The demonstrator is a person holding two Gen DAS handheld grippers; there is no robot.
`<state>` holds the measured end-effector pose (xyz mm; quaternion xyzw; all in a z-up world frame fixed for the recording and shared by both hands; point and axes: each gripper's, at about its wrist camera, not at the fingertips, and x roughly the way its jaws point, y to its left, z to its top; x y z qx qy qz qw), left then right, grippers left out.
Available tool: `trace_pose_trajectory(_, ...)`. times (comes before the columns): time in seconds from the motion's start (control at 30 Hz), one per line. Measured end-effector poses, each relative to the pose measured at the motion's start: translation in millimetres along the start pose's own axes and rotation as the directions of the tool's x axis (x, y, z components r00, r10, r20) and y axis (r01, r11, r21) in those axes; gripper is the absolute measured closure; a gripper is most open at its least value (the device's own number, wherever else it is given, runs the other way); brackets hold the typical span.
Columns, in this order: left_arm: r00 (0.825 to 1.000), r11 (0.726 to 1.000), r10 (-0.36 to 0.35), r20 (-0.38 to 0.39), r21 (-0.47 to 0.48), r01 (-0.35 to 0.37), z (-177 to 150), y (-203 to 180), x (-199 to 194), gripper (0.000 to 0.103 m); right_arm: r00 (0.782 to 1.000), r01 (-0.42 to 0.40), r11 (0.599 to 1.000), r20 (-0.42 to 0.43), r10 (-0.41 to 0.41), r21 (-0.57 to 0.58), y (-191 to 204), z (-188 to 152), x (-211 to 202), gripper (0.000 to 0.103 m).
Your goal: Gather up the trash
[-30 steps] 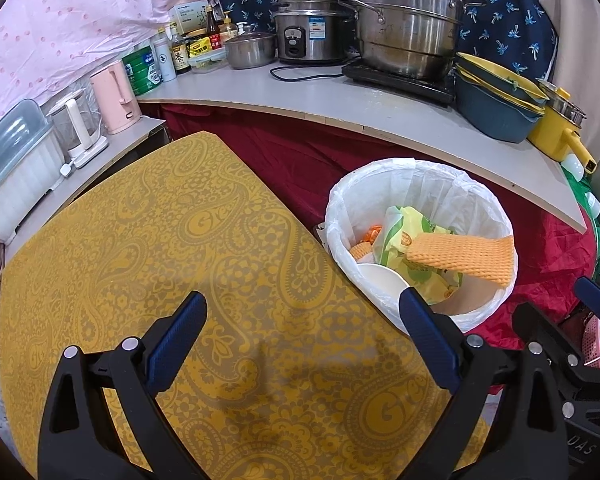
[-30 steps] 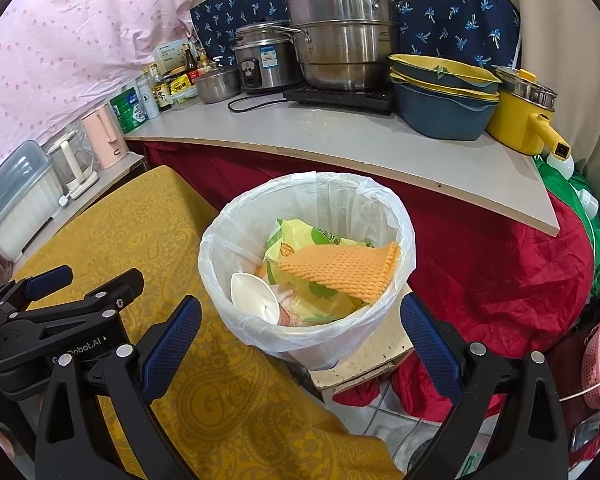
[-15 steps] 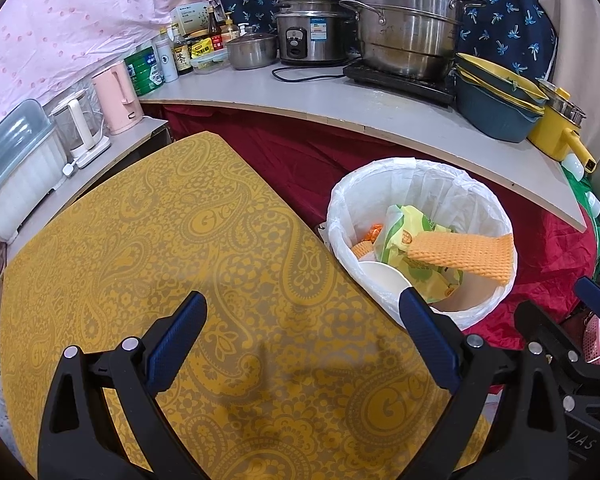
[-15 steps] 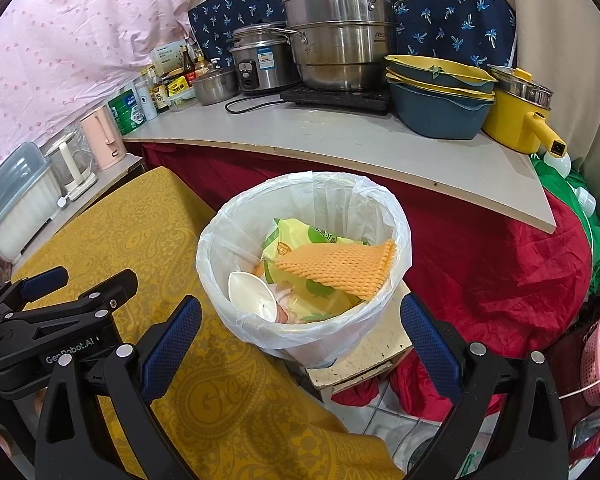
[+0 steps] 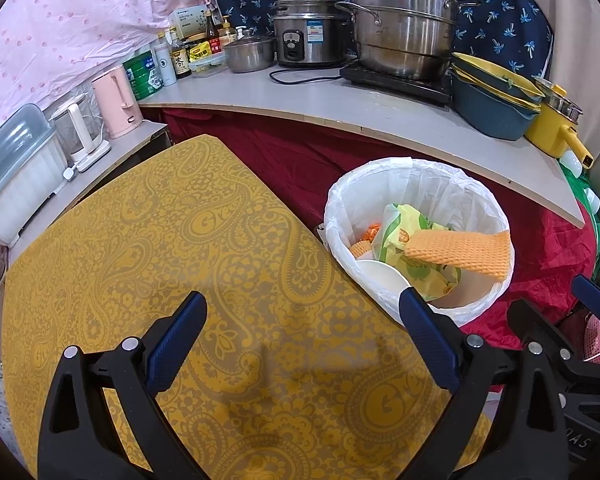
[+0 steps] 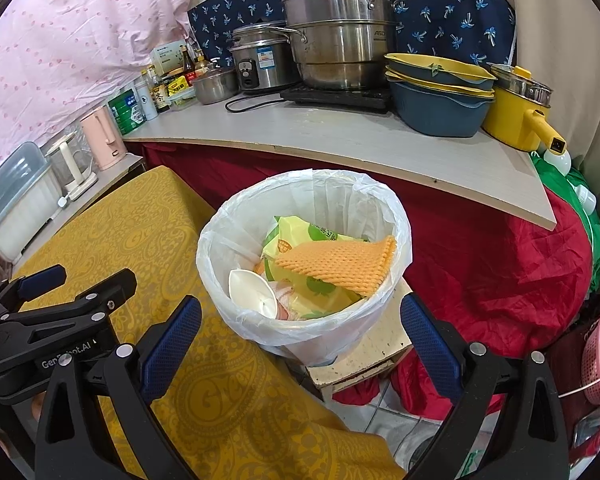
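A bin with a white liner (image 5: 480, 208) (image 6: 236, 240) stands beside the yellow paisley table (image 5: 140, 248) (image 6: 112, 240). Inside lie an orange cloth (image 5: 460, 254) (image 6: 340, 266), a yellow-green wrapper (image 5: 404, 228) (image 6: 300, 232) and a white paper cup (image 5: 380, 274) (image 6: 252, 292). My left gripper (image 5: 302, 344) is open and empty over the table, left of the bin. My right gripper (image 6: 300, 344) is open and empty, just in front of the bin. The left gripper also shows in the right wrist view (image 6: 40, 316).
A grey counter (image 5: 340, 104) behind holds steel pots (image 5: 404, 20), a rice cooker (image 5: 308, 36), blue-yellow basins (image 5: 492, 100), a yellow pot (image 5: 556, 120), bottles and a pink kettle (image 5: 116, 100). Red cloth (image 6: 480, 264) hangs below it. The bin sits on a small stool (image 6: 368, 352).
Both views shift very slightly; the grippers stay open and the trash in the bin has not moved.
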<state>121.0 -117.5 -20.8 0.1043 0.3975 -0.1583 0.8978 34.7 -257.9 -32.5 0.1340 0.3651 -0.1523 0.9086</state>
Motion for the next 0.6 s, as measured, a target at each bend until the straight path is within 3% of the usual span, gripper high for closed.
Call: trace_pose_trajectory(0.6,1.0,1.0,0.005,-0.004,0.0,-0.005,-7.2,-3.0,3.3,0.011,1.0,0.009,1.0,-0.01,-0.009,-0.003,-0.7,-8.7,4.9,0.007)
